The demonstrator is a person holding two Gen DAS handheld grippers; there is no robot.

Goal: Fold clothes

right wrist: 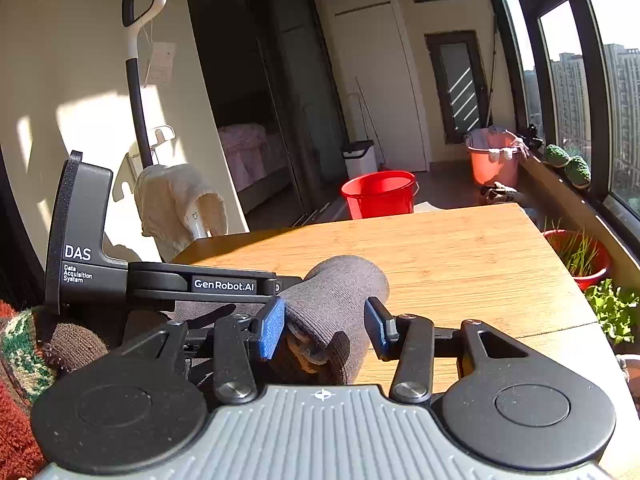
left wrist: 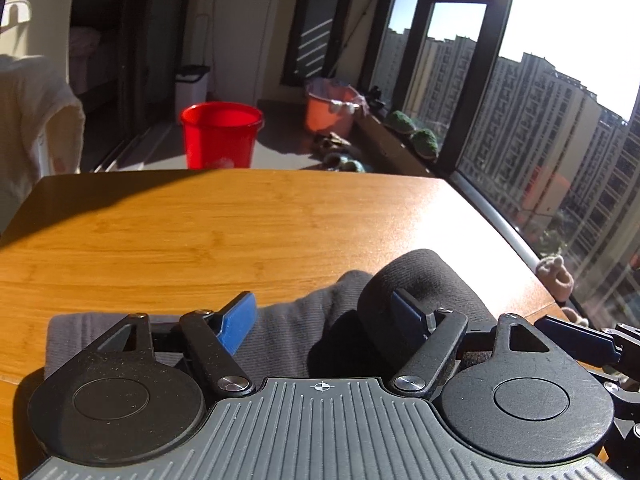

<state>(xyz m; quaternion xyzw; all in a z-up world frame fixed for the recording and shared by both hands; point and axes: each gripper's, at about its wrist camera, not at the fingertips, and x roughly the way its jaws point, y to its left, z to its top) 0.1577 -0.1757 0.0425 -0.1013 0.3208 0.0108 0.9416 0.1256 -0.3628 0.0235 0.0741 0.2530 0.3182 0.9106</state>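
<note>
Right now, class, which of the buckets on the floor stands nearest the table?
The bright red bucket, just beyond the table edge; the orange bucket stands further back by the window.

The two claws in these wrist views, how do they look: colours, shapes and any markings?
Both are black, with round discs, bar linkages and a ribbed grey base bearing a crosshair mark. The left claw and right claw have blue finger pads. Seen from the right, the left one reads "DAS" and "GenRobot.AI".

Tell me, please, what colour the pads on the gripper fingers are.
Blue, on black fingers; the right wrist view shows a pad best.
</note>
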